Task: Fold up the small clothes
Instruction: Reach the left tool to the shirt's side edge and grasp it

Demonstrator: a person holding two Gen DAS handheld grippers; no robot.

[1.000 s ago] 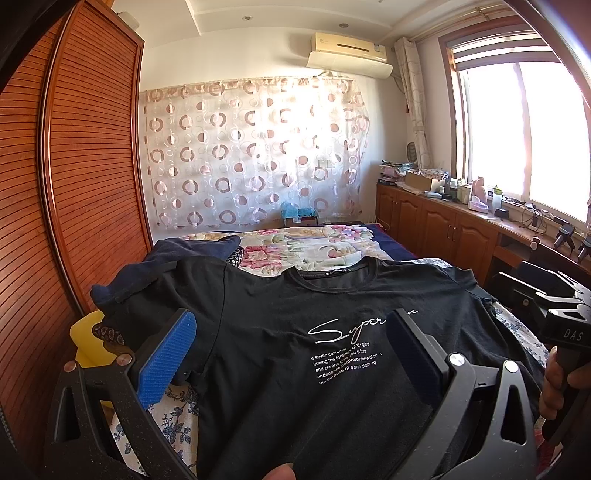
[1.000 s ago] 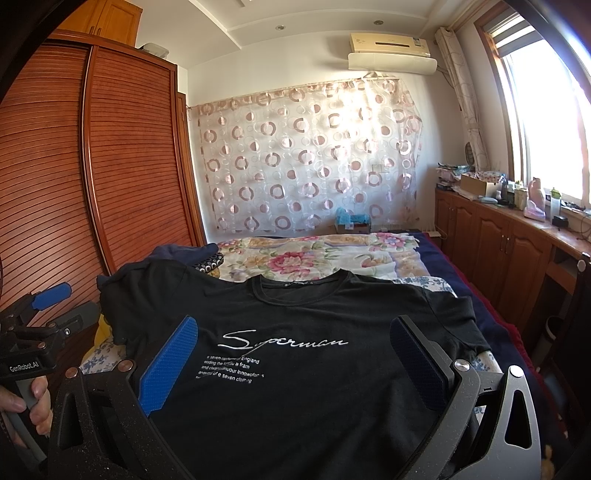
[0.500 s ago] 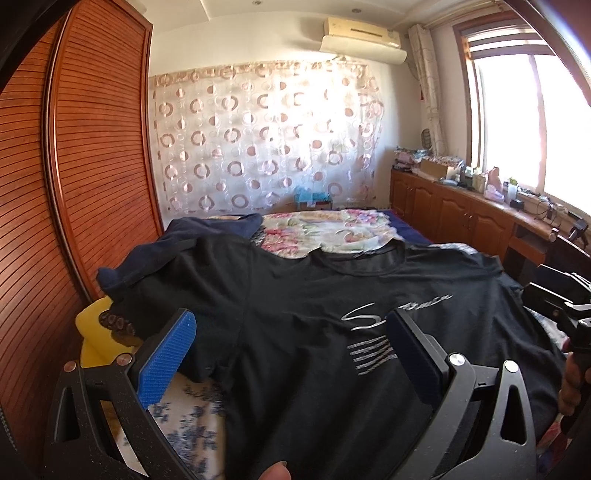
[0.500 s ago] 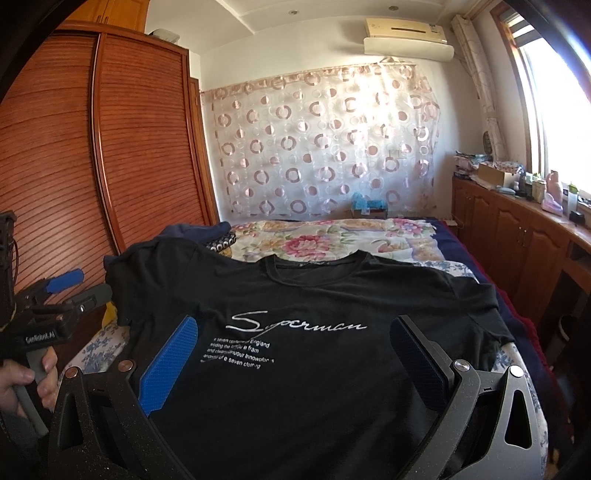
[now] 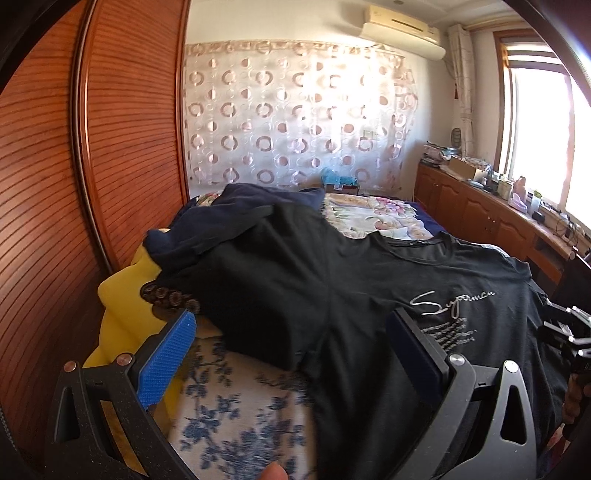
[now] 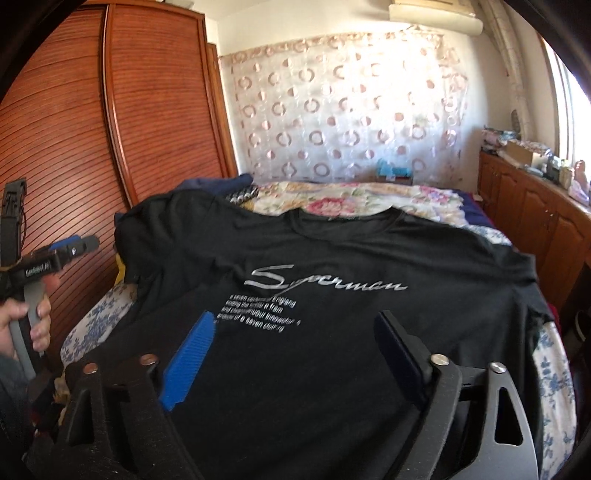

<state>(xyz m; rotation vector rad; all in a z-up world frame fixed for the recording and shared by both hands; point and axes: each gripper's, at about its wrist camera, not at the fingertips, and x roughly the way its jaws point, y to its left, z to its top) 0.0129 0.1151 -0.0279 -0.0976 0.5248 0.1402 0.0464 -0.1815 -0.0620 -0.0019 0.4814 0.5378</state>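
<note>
Where script reads "Superman" | black T-shirt [image 6: 332, 332] | flat on bed [image 6: 554, 369]

Wooden wardrobe [image 5: 110, 129], patterned curtain [image 6: 351, 107], air conditioner [image 5: 402, 27]

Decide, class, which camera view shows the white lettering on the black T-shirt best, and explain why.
The right wrist view: the white lettering lies central and unobstructed on the black T-shirt. In the left wrist view the lettering sits off right, skewed, its small lines blurred.
</note>
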